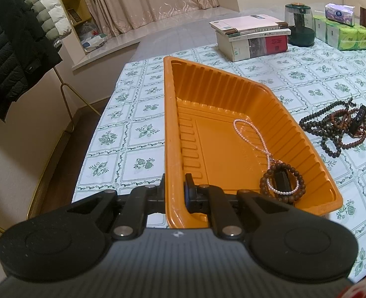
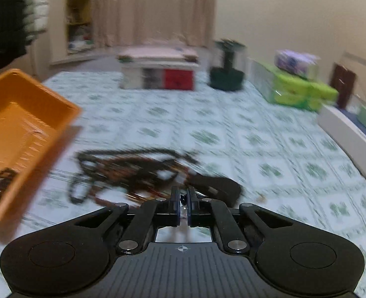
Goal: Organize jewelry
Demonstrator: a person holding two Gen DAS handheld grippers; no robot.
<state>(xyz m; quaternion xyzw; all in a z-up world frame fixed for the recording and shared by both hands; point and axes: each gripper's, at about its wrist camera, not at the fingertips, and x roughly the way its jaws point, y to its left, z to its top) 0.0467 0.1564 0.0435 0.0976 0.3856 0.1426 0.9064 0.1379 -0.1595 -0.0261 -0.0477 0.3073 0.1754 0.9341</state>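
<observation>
On the flowery green tablecloth sits an orange tray, and the left gripper is clamped on the tray's near rim, one finger outside the wall and one inside. Down in the near right corner of the tray there's a brown bead bracelet with a pink pearl strand trailing from it toward the middle of the tray floor. Just right of the tray, out on the cloth, lies a tangled pile of dark bead necklaces. The right gripper sits at the near edge of that pile with its fingers almost together, something small and shiny between them, but that view is too blurry to say what. Beyond the tray are stacked books.
</observation>
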